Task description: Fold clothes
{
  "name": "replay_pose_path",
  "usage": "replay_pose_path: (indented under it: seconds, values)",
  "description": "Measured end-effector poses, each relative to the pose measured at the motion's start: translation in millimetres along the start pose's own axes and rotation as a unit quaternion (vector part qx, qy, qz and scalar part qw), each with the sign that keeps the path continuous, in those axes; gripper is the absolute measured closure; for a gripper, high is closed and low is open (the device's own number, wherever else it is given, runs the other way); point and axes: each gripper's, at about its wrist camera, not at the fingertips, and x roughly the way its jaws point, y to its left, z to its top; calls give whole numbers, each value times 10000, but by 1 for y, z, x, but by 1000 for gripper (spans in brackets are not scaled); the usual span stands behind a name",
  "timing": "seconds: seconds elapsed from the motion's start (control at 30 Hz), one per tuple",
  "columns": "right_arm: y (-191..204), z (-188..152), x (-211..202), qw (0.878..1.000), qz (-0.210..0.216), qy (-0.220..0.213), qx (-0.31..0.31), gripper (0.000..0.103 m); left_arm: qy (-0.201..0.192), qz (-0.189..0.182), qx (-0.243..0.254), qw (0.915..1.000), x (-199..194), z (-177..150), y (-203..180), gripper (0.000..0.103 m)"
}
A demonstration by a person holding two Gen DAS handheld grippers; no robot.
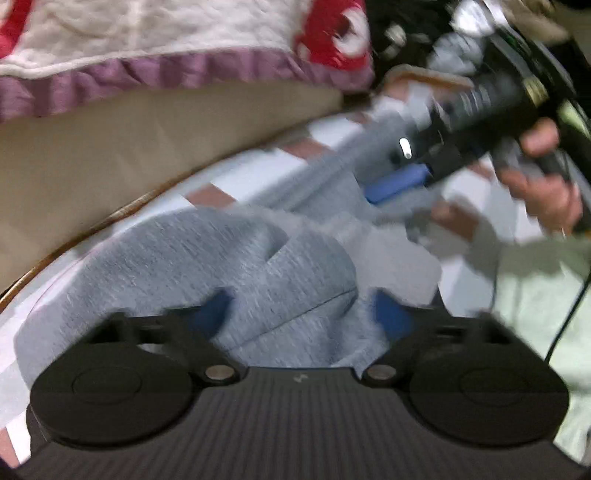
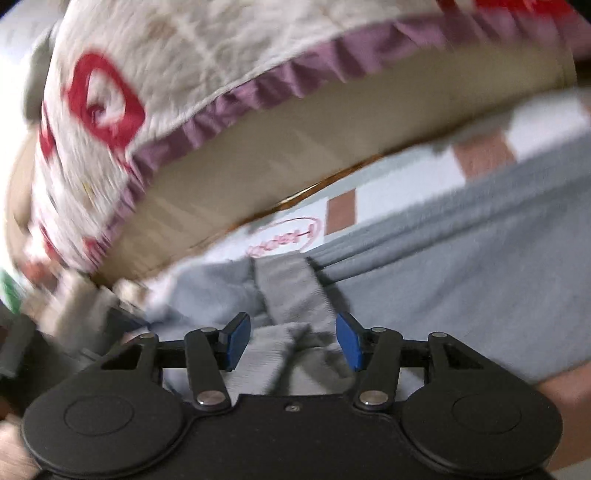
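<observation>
With both our left gripper [image 1: 301,314] and right gripper [image 2: 293,341] spread wide around bunched grey clothing [image 1: 207,258] below the quilt [image 1: 147,33], we risk pinching stray layers.

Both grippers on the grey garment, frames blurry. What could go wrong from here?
1. The right gripper is open around a narrow bunched strip of the grey garment; closing may catch only part of it and slip.
2. The left gripper has thick bunched cloth between its fingers, so the fold may come out lumpy.
3. The quilt with its purple ruffle hangs close above; a lift could snag it.
</observation>
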Motion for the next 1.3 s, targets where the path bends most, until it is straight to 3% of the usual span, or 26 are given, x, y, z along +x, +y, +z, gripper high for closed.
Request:
replay_pose_path:
  seconds: [0.03, 0.07, 0.17, 0.4, 0.67, 0.93, 1.0, 1.17, 1.3]
  values:
    - [0, -4, 1, 9998, 176, 65, 74, 44, -63, 61, 153, 9998, -5, -4, -5, 67]
    - [-1, -7, 2, 9992, 352, 131, 148, 43, -131, 114, 264, 9995, -10, -8, -10, 87]
    - [7, -16, 2, 9972, 665, 314, -146, 40, -414, 165, 11, 9990, -31, -19, -14, 92]
    - [17, -13, 13, 9912, 1226, 325, -390, 35, -1021, 447, -210, 9935, -53, -14, -6, 94]
    - [18, -4, 8, 9926, 1108, -155, -469, 30, -1700, 767, -450, 9814, -78, -7, 4, 95]
    - [5, -4, 12, 9936, 1028, -350, -322, 29, -1768, 940, -802, 9765, -57, 18, 30, 95]
    - [3, 0, 16, 9929, 1083, -385, -305, 24, -1817, 916, -785, 9759, -60, 20, 32, 95]
    - [2, 33, 43, 9885, 1424, -183, -476, 13, -1935, 793, -1069, 9720, -71, 23, 51, 96]
    - [0, 41, 70, 9801, 1922, 313, -390, 12, -2054, 740, -1152, 9691, -82, 17, 62, 96]
